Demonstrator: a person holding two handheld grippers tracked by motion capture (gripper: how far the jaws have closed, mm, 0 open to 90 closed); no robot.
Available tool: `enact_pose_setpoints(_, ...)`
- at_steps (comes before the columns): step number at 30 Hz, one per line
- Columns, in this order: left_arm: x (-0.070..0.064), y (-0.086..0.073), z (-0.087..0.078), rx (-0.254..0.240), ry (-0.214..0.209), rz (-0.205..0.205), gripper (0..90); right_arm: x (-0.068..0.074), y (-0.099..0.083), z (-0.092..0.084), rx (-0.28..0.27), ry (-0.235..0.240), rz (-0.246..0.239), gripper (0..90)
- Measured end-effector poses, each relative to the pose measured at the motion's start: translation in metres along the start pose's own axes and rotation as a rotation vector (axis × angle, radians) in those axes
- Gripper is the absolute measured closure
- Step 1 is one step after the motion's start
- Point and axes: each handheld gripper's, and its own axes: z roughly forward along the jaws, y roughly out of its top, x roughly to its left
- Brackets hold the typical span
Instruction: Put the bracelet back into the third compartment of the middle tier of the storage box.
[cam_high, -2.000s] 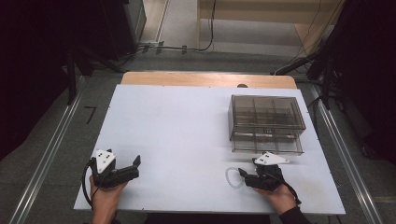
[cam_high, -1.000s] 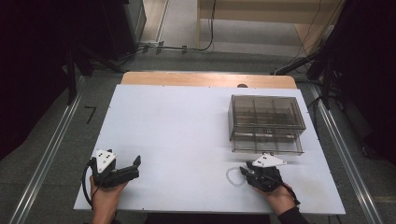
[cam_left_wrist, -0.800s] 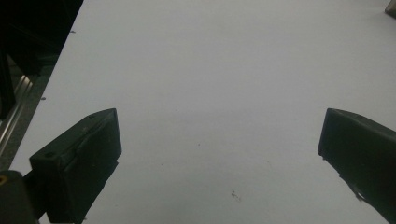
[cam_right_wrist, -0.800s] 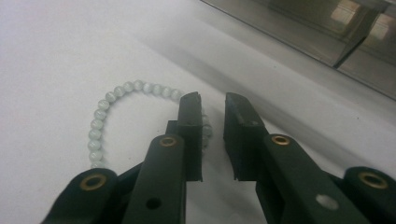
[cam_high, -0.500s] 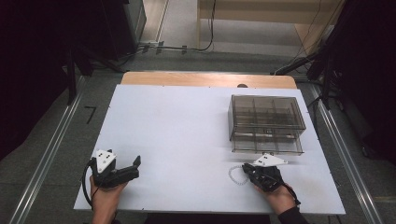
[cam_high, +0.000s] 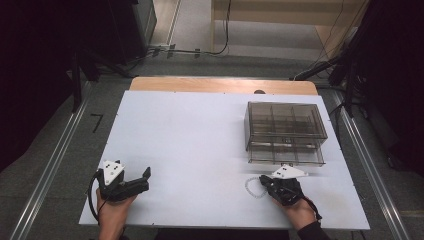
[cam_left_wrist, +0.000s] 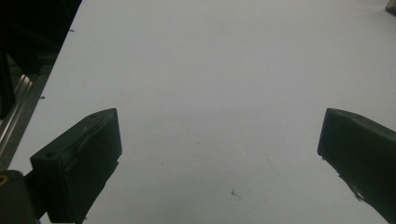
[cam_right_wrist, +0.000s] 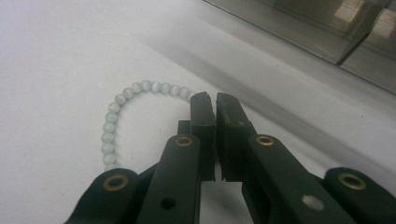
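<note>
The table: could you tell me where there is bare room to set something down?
The table is bare between the left gripper and the drawer box. It is crowded where the right gripper meets the bead bracelet.

A clear compartmented organizer box (cam_high: 285, 131) sits on the white table (cam_high: 190, 135).

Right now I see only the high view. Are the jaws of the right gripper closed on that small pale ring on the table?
Observer: The right gripper view shows the right gripper has just been closing its jaws. They almost touch, and the bracelet runs up to one tip, but no bead shows in the slit.
Operator: And are the left jaws holding anything?
Observer: No. In the left gripper view, the left gripper has its jaws wide apart over bare table.
</note>
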Motion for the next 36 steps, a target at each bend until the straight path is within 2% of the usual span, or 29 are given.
enact_pose_setpoints(18, 0.0, 0.0, 0.0, -0.001, -0.001, -0.003, 0.0, -0.001, 0.0, -0.003, -0.011, 0.012, 0.001, 84.6)
enact_pose_setpoints(22, 0.0, 0.0, 0.0, -0.002, -0.002, -0.003, 0.0, -0.001, 0.001, -0.006, -0.035, 0.009, 0.001, 84.6)
enact_pose_setpoints(27, 0.001, 0.0, 0.0, -0.002, -0.002, -0.003, 0.0, -0.005, 0.004, -0.016, -0.083, 0.0, 0.03, 84.6)
enact_pose_setpoints(36, 0.0, 0.0, 0.0, -0.001, -0.003, -0.002, 0.0, -0.008, 0.007, -0.027, -0.124, -0.004, 0.049, 84.6)
